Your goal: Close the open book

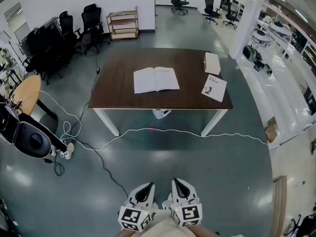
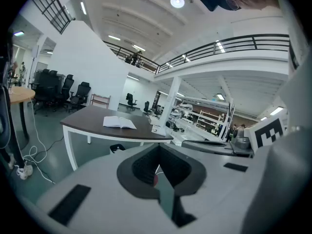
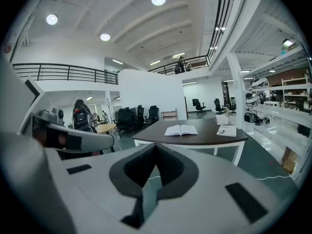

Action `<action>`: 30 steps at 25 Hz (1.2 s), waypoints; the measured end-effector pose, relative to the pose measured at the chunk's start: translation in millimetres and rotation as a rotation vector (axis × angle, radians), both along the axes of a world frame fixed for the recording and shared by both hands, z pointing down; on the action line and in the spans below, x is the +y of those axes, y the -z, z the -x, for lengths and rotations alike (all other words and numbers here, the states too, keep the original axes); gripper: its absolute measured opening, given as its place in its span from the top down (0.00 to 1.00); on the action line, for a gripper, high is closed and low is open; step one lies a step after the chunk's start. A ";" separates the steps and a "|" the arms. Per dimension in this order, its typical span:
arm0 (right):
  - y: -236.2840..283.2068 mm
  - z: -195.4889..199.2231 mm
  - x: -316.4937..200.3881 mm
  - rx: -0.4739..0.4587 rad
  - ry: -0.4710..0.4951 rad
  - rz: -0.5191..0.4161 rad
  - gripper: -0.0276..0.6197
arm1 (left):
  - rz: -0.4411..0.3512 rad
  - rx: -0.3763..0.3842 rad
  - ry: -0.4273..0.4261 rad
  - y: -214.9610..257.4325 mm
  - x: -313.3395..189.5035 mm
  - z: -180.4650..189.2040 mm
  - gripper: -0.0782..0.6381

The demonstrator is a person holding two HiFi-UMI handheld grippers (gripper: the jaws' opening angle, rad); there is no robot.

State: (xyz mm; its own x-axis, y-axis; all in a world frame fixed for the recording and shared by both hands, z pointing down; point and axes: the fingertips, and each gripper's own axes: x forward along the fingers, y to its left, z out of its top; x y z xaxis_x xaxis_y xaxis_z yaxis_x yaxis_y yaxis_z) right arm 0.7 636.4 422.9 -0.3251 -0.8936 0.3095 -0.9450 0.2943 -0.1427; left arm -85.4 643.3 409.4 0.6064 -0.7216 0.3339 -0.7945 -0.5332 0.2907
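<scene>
An open book [image 1: 156,79] with white pages lies flat in the middle of a dark brown table [image 1: 118,95] with white legs, far ahead across the floor. The book [image 2: 119,122] appears small in the left gripper view, and the book [image 3: 181,129] likewise in the right gripper view. My left gripper [image 1: 146,187] and right gripper [image 1: 178,183] hang side by side low in the head view, well short of the table. Both are shut with nothing between their jaws.
A closed white book [image 1: 212,63] and a thin booklet [image 1: 215,88] lie at the table's right end. A white cable [image 1: 163,131] crosses the floor before the table, a black cable [image 1: 101,164] to the left. Black office chairs [image 1: 69,33], a round wooden table [image 1: 25,94] and shelves [image 1: 123,23] stand behind.
</scene>
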 end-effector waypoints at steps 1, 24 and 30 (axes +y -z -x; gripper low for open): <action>0.3 -5.9 -2.5 -0.003 -0.007 -0.003 0.95 | -0.005 -0.008 -0.006 0.3 -2.5 -3.3 0.88; -28.5 -63.8 -46.7 -0.048 0.089 0.032 0.95 | 0.063 -0.027 0.053 -30.3 -68.5 -62.2 0.88; -46.0 -70.1 -139.8 -0.017 0.047 0.049 0.95 | 0.077 0.016 0.045 -45.4 -167.6 -64.9 0.88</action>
